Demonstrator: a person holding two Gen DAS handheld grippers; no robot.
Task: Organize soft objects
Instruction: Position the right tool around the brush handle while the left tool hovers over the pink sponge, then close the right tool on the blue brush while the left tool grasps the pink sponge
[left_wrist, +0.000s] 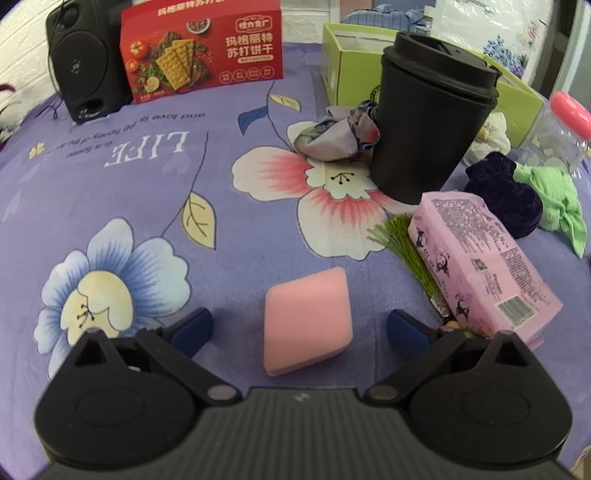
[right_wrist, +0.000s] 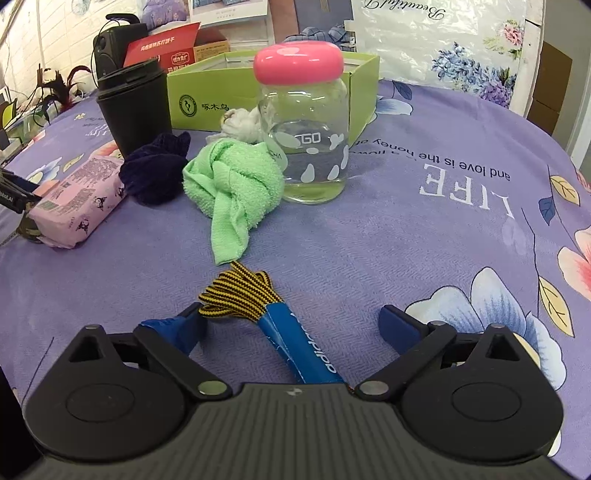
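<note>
Your left gripper (left_wrist: 299, 325) hangs with its jaws spread wide and nothing pinched, and the pink sponge (left_wrist: 306, 321) lies flat on the flowered bedspread (left_wrist: 147, 206) right between the blue pads (left_wrist: 192, 328), touching neither. It looks feather-light and squashy, so it should give under the jaws rather than slip; take it across its two flat side edges and close gently, or it'll bulge and spring out. On the other side, your right gripper (right_wrist: 295, 325) is just as wide and has hold of nothing: the yellow-and-black laces (right_wrist: 236, 295) with their blue paper sleeve (right_wrist: 303, 347) lie on the cloth between the pads, the loops just beside the left pad. That bundle is limp and the loops will flop, so take it by the sleeve, which looks the firmest part, though glossy and maybe slick. Further in, the green towel (right_wrist: 232, 184) sits knotted beside the glass jar (right_wrist: 306, 147), with the dark velvet scrunchie (right_wrist: 155, 173) against it; both are soft and easy to grab by the bulk, but mind that jar, it looks fragile
</note>
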